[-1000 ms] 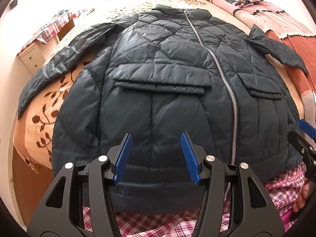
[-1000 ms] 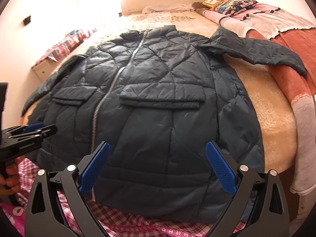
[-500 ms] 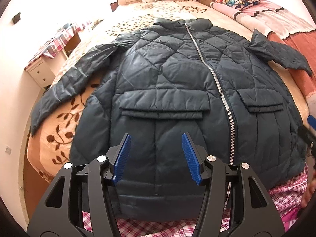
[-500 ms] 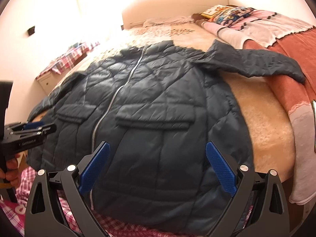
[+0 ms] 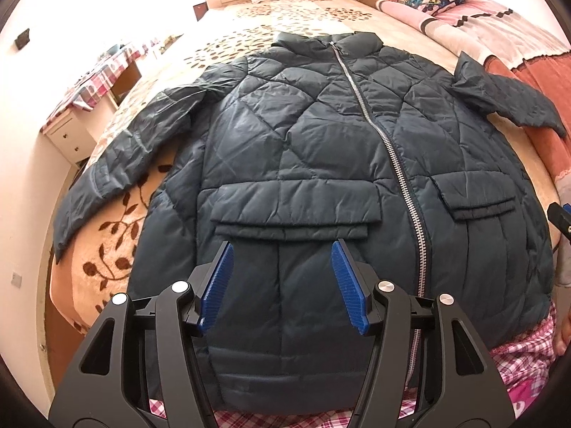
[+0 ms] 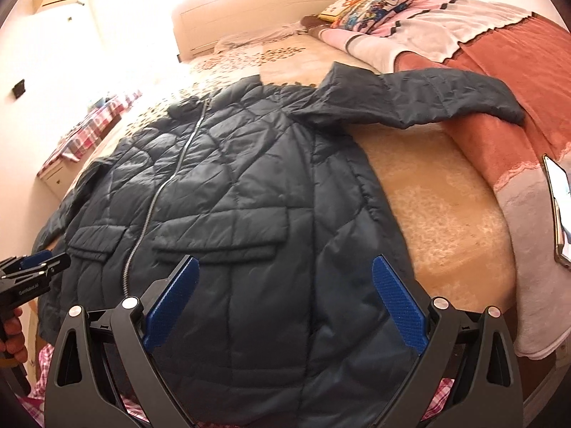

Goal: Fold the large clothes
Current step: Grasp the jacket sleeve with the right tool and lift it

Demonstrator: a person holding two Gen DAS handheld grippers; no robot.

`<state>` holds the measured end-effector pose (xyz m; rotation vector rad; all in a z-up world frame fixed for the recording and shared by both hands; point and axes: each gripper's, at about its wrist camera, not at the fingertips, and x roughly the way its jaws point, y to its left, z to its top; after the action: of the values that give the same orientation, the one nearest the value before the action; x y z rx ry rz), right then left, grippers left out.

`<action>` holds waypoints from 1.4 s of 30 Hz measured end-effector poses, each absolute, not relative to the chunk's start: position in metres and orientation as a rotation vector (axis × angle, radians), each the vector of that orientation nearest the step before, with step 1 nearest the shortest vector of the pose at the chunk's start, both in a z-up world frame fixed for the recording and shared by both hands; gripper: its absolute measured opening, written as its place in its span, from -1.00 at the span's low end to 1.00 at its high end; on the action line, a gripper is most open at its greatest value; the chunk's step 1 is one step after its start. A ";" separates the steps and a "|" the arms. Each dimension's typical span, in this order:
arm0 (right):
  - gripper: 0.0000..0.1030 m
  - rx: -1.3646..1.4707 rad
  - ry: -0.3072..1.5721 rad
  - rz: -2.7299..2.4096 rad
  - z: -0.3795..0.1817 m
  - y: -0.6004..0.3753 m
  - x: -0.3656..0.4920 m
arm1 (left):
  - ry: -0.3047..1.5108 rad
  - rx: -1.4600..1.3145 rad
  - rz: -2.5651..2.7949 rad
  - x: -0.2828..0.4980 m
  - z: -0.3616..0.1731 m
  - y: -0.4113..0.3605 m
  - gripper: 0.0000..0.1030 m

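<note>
Down at the near edge, the left gripper [image 5: 282,281] hangs with its blue pads parted and nothing between them, poised above the hem of the jacket [image 5: 321,185]. Over on the other side, the right gripper [image 6: 285,299] is spread wider still, also empty, hovering over the jacket's lower right panel. Neither one is touching fabric.

The jacket itself lies face up on the bed [image 6: 439,207], zipped, hem toward us and hanging a little off the mattress edge, collar pointing to the headboard. Moving up: two flap pockets, the silver zipper [image 5: 396,164] running up the middle, then the quilted chest. The left sleeve [image 5: 125,157] trails out flat across the floral cover; the right sleeve [image 6: 410,103] reaches onto the red blanket [image 6: 517,107].

My read: this is puffy, light, soft stuff with a slick shell, so it will spring back and slide if pinched shallow. Best bite looks like a stitched edge — a cuff or the hem corners — taken deep. A phone [image 6: 558,207] sits on the blanket at far right, clear of the jacket.
</note>
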<state>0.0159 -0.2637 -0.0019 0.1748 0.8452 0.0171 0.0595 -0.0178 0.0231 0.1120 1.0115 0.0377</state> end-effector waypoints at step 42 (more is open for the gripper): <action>0.32 0.393 0.822 -0.185 0.018 -0.393 0.121 | 1.090 0.068 -0.042 0.104 -0.002 -0.046 0.12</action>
<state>0.1213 -0.3928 0.0176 0.3933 0.8217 -0.1854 0.1042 -0.0455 -0.0017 0.0676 1.0901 -0.0418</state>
